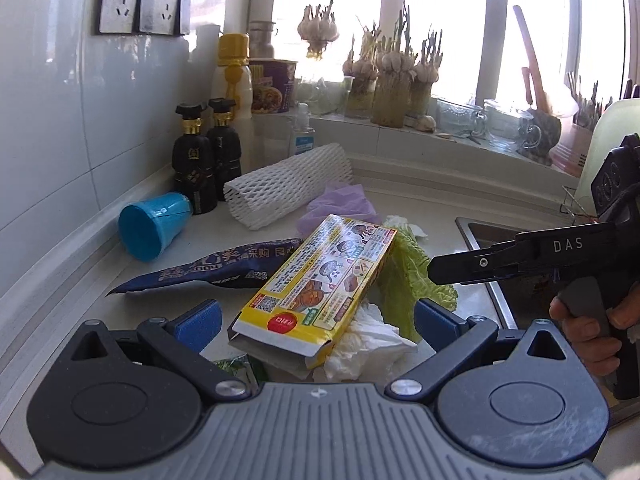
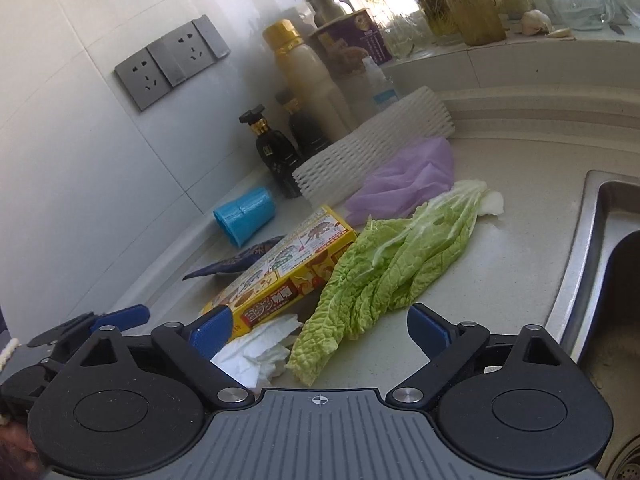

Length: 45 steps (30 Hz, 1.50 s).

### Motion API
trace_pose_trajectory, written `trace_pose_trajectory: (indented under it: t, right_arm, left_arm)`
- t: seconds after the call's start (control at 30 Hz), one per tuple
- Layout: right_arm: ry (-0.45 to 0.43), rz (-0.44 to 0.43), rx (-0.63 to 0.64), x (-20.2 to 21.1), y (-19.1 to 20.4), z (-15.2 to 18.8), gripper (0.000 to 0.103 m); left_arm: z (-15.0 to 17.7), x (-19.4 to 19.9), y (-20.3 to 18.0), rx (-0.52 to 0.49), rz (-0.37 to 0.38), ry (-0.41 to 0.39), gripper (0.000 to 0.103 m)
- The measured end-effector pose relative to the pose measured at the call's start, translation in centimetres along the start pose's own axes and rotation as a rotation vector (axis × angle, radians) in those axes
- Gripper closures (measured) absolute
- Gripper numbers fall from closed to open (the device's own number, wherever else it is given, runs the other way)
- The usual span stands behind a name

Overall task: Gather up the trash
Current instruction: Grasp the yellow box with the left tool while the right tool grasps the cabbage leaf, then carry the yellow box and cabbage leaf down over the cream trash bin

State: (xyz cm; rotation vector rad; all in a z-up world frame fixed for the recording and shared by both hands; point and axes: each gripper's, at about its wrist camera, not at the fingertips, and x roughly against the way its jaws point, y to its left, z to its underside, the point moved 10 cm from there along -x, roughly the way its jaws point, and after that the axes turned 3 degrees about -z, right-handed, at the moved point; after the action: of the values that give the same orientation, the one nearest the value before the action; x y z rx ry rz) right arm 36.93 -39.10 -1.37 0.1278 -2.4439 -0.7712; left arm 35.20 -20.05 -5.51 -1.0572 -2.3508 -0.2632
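Beside the sink, the bench (image 2: pixel 500 272) carried a yellow curry box (image 1: pixel 320 284), crumpled tissue (image 2: pixel 256 352) and cabbage leaf (image 2: pixel 392 264); both grippers, left gripper (image 1: pixel 316 318) and right gripper (image 2: pixel 320 326), hovered with jaws spread, apparently approaching a first pickup, needing closure around one piece.

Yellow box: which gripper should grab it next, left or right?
Left. The left gripper is open, with the yellow box lying endwise between its fingers. The right gripper, also open, faces mainly the cabbage leaf, the box off beside its left finger.
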Motion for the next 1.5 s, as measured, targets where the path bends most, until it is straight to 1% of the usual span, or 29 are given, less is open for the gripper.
trace_pose_trajectory:
  t: [0.1, 0.2, 0.23, 0.27, 0.3, 0.33, 0.37, 0.4, 0.47, 0.53, 0.6, 0.67, 0.73, 0.77, 0.83, 0.87, 0.9, 0.93, 0.97, 1.03, 1.07, 1.17, 1.23, 1.3, 1.33, 1.37, 1.4, 1.47, 1.5]
  right_arm:
    - [0.012, 0.003, -0.027, -1.1, -0.7, -0.1, 0.027]
    - [0.018, 0.004, -0.055, -1.7, -1.4, -0.1, 0.047]
    - [0.018, 0.007, -0.063, -1.8, -1.6, 0.0, 0.057]
    - [0.020, 0.005, -0.071, -1.9, -1.9, 0.0, 0.064]
    - [0.020, 0.002, -0.078, -2.0, -2.0, 0.0, 0.068]
    - [0.019, -0.001, -0.088, -2.1, -2.3, 0.0, 0.074]
    - [0.017, -0.004, -0.097, -2.1, -2.4, 0.0, 0.080]
    - [0.015, -0.009, -0.106, -2.1, -2.6, -0.1, 0.082]
    - [0.011, -0.020, -0.130, -2.0, -2.9, -0.2, 0.089]
    - [0.003, -0.030, -0.148, -1.7, -3.1, -0.4, 0.093]
    - [-0.005, -0.033, -0.152, -1.5, -3.1, -0.7, 0.095]
    - [-0.017, -0.035, -0.154, -1.1, -3.1, -1.0, 0.096]
    - [-0.028, -0.035, -0.158, -0.6, -3.1, -1.4, 0.096]
    - [-0.034, -0.034, -0.159, -0.4, -3.1, -1.7, 0.097]
    - [-0.049, -0.032, -0.163, 0.2, -3.0, -2.2, 0.097]
    - [-0.057, -0.030, -0.162, 0.6, -2.9, -2.5, 0.097]
    - [-0.065, -0.027, -0.160, 0.9, -2.9, -2.8, 0.097]
    - [-0.070, -0.024, -0.159, 1.2, -2.8, -3.0, 0.097]
    - [-0.073, -0.023, -0.157, 1.4, -2.7, -3.2, 0.097]
    - [-0.079, -0.021, -0.148, 1.6, -2.4, -3.5, 0.097]
    - [-0.080, -0.021, -0.145, 1.7, -2.3, -3.6, 0.097]
    - [-0.083, -0.023, -0.143, 1.8, -2.2, -3.7, 0.097]
    - [-0.085, -0.025, -0.147, 1.9, -2.3, -3.8, 0.097]
    - [-0.087, -0.025, -0.152, 2.0, -2.4, -3.7, 0.097]
    - [-0.088, -0.025, -0.154, 2.0, -2.5, -3.7, 0.097]
    - [-0.089, -0.023, -0.154, 2.1, -2.5, -3.7, 0.097]
    - [-0.091, -0.020, -0.154, 2.2, -2.6, -3.7, 0.097]
    - [-0.096, -0.017, -0.150, 2.4, -2.7, -3.8, 0.097]
    - [-0.098, -0.015, -0.149, 2.4, -2.7, -3.9, 0.097]
  left_arm:
    - [-0.3, -2.0, 0.1, 0.005, 0.047, 0.043, 0.001]
    - [-0.2, -3.1, -0.2, -0.021, 0.081, 0.079, 0.001]
    - [-0.1, -3.5, -0.3, -0.035, 0.081, 0.096, 0.001]
    - [0.0, -4.0, -0.4, -0.050, 0.076, 0.115, 0.001]
    - [0.2, -4.3, -0.4, -0.062, 0.072, 0.130, 0.001]
    - [0.3, -4.6, -0.4, -0.069, 0.066, 0.143, 0.002]
    - [0.3, -4.7, -0.4, -0.071, 0.063, 0.150, 0.004]
    - [0.3, -5.0, -0.3, -0.068, 0.064, 0.156, 0.005]
    - [0.4, -5.3, -0.1, -0.052, 0.064, 0.171, 0.017]
    - [0.6, -5.6, 0.2, -0.028, 0.059, 0.188, 0.025]
    - [0.6, -5.7, 0.3, 0.003, 0.069, 0.194, 0.026]
    - [0.5, -5.6, 0.1, 0.015, 0.075, 0.182, 0.032]
    - [0.4, -5.5, -0.1, 0.027, 0.074, 0.177, 0.034]
    - [0.2, -5.4, -0.2, 0.027, 0.072, 0.169, 0.046]
    - [-0.4, -5.1, -0.3, 0.035, 0.067, 0.152, 0.055]
    - [-0.6, -5.1, -0.3, 0.041, 0.066, 0.156, 0.055]
    - [-0.8, -5.1, -0.4, 0.036, 0.060, 0.162, 0.054]
    - [-0.9, -5.2, -0.5, 0.026, 0.047, 0.164, 0.051]
    - [-0.9, -5.3, -0.6, 0.013, 0.033, 0.166, 0.040]
    - [-0.9, -5.6, -1.1, -0.033, 0.008, 0.171, 0.027]
    - [-0.9, -5.9, -1.4, -0.052, -0.002, 0.178, 0.023]
    - [-0.6, -6.8, -2.3, -0.127, -0.047, 0.202, 0.013]
    - [-0.4, -7.6, -2.7, -0.187, -0.097, 0.225, 0.013]
    - [0.0, -8.3, -2.9, -0.228, -0.151, 0.253, 0.018]
    - [0.1, -8.5, -2.9, -0.254, -0.185, 0.260, 0.024]
    - [0.1, -8.5, -3.0, -0.279, -0.218, 0.255, 0.034]
    - [0.1, -8.5, -2.9, -0.299, -0.249, 0.250, 0.039]
    - [-0.2, -8.2, -2.8, -0.309, -0.283, 0.234, 0.049]
    - [-0.4, -8.0, -2.8, -0.308, -0.288, 0.225, 0.052]
